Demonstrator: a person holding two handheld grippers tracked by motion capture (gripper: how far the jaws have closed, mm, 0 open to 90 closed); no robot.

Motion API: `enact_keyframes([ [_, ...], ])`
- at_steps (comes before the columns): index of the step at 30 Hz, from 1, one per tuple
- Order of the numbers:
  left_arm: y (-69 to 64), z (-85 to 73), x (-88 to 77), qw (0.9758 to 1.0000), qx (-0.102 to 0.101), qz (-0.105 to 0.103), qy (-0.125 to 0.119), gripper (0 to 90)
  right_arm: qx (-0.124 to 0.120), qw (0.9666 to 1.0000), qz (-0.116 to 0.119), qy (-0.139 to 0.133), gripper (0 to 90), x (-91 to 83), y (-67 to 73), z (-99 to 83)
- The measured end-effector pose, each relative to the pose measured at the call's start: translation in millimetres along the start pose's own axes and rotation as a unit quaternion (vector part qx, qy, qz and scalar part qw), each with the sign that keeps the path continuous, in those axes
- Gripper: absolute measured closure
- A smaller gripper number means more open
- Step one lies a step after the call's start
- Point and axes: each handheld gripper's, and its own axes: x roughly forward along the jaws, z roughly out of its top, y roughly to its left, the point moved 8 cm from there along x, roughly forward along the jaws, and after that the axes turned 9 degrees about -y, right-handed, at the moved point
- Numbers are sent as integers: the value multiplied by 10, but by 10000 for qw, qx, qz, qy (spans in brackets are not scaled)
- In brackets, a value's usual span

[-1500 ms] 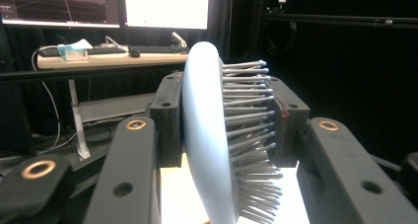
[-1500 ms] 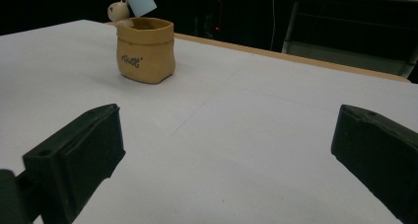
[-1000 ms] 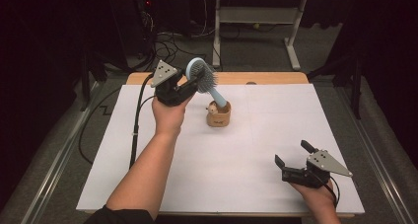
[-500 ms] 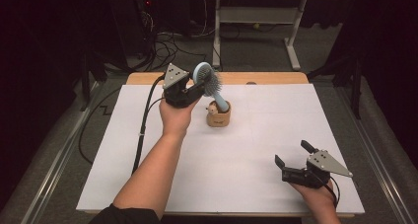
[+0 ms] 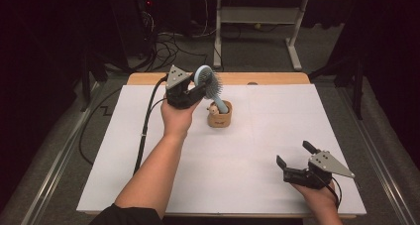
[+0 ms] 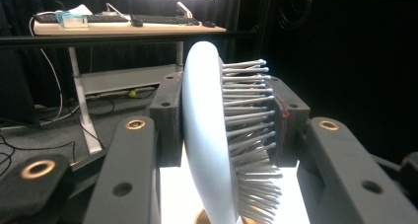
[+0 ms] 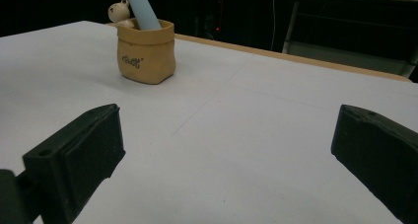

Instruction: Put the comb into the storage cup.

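The pale blue plastic hairbrush (image 5: 210, 84) is clamped by its head in the left gripper (image 5: 195, 90) fingers, handle already lowered into the tan sack-shaped pot (image 5: 219, 117) mid-bench; release remains, while the right gripper (image 5: 293, 160) is held wide open, empty.

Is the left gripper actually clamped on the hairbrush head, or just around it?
Touching. In the left gripper view the left gripper has one pad against the smooth back of the hairbrush head and the other pressing its bristle tips.
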Motion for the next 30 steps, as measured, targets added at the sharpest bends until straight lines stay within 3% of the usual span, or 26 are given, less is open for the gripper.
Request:
enact_keyframes([
  [30,32,-163,90,9998,-144,-83,123,576,-1,10000,-20,-96,3,-6,3,9],
])
